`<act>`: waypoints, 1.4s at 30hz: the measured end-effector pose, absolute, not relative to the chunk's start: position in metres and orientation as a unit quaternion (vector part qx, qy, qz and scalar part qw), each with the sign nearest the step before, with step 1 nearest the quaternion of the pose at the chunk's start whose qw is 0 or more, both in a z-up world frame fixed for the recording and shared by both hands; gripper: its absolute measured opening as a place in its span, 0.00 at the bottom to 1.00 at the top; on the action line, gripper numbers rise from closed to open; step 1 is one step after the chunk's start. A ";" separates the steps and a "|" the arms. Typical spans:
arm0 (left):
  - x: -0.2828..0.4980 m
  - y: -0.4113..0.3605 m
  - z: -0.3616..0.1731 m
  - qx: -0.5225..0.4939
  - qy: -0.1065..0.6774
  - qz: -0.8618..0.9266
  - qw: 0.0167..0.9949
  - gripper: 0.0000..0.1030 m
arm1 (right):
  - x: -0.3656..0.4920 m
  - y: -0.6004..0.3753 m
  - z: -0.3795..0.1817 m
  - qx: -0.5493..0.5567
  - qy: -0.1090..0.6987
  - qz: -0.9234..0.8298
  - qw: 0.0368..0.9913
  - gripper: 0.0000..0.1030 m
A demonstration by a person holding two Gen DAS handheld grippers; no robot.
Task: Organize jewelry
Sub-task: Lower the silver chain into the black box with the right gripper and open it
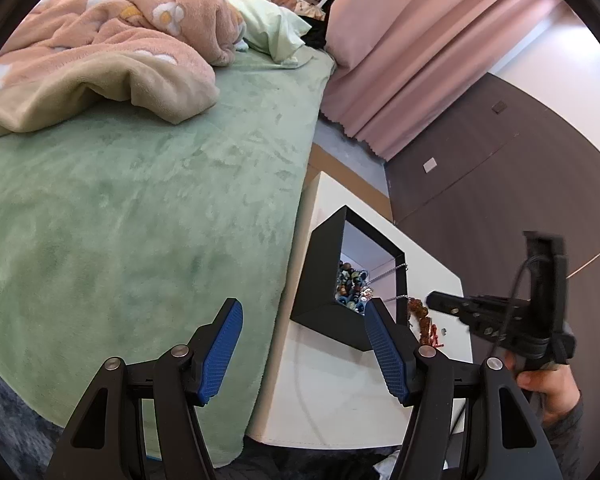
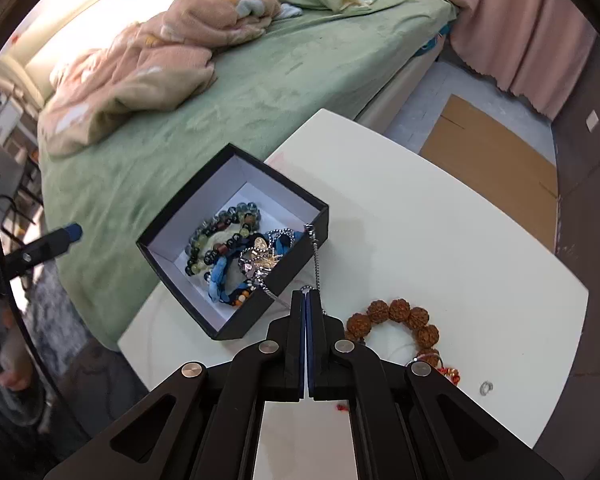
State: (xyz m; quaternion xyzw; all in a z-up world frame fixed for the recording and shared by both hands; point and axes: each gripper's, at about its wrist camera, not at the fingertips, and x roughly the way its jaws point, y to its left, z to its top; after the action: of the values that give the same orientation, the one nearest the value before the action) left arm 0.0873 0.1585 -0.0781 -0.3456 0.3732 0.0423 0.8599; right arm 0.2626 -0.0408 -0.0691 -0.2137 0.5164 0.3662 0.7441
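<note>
A black box (image 2: 242,322) with a white inside stands on the white table (image 2: 440,240); it holds several bead bracelets (image 2: 216,236) and a blue cord. A silver ball chain (image 2: 316,256) hangs over the box's near wall, and my right gripper (image 2: 307,293) is shut on its end just above the table. A brown seed bracelet (image 2: 400,312) lies to the right of the fingers, with a small ring (image 2: 486,388) further right. My left gripper (image 1: 303,306) stands open, holding nothing, in front of the box (image 1: 324,264) at the bed's edge. The right gripper (image 1: 440,302) shows beside the chain (image 1: 396,298).
A bed with a green cover (image 1: 140,200) and a pink blanket (image 1: 100,60) runs along the table's left side. Pink curtains (image 1: 420,60) hang behind. A flat cardboard sheet (image 2: 492,160) lies on the floor beyond the table. A hand (image 1: 548,392) grips the right tool.
</note>
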 end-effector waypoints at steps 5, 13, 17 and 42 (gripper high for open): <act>0.080 0.165 -0.078 -0.345 0.372 0.049 0.861 0.63 | 0.260 -0.034 -0.094 -0.279 0.503 0.368 0.731 0.48; 0.084 0.165 -0.087 -0.350 0.379 0.047 0.855 0.63 | 0.248 -0.017 -0.126 -0.359 0.471 0.388 0.706 0.48; 0.082 0.167 -0.089 -0.350 0.383 0.050 0.854 0.63 | 0.253 -0.006 -0.128 -0.356 0.445 0.399 0.718 0.48; 0.080 0.165 -0.089 -0.354 0.380 0.049 0.853 0.63 | 0.256 -0.036 0.023 -0.159 0.349 0.473 0.793 0.03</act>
State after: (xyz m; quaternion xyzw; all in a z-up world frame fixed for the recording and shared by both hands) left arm 0.0801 0.1653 -0.0894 -0.3542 0.3804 0.0491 0.8529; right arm 0.2555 -0.0356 0.0228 -0.1589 0.3493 0.4728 0.7932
